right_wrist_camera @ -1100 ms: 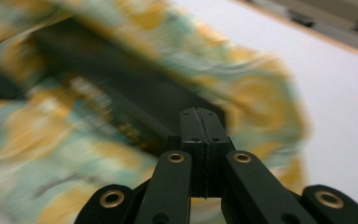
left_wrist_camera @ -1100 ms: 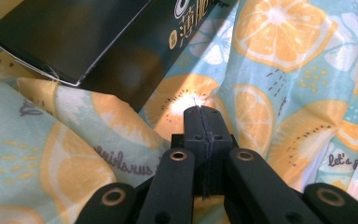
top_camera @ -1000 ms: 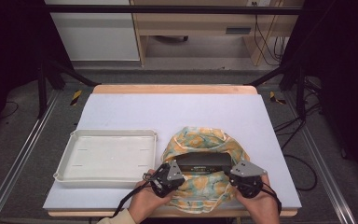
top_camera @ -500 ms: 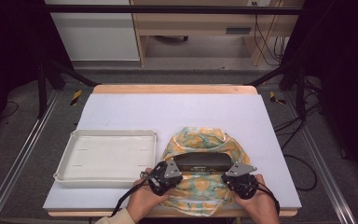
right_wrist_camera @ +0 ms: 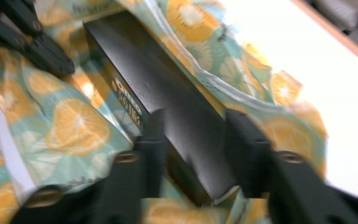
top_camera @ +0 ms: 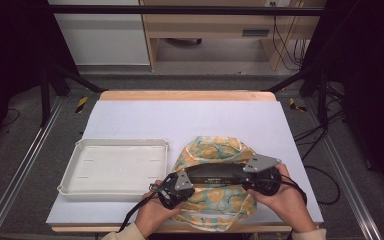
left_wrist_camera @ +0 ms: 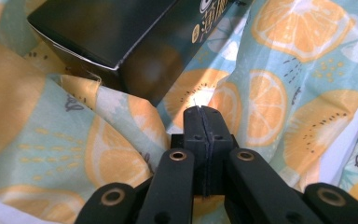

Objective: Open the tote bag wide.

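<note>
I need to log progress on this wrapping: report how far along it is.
Done: the black box lies on the fruit-print cloth, whose edges are bunched up around it. In hand: the right gripper has its jaws either side of the box's end; the left gripper is shut beside the box. Left: the box's top is still uncovered, and the white tray holds nothing.

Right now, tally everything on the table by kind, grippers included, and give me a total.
Black box: 1
Fruit-print cloth: 1
White tray: 1
Grippers: 2, the left gripper shut beside the box and the right gripper with its jaws either side of the box's end
Total: 5
</note>
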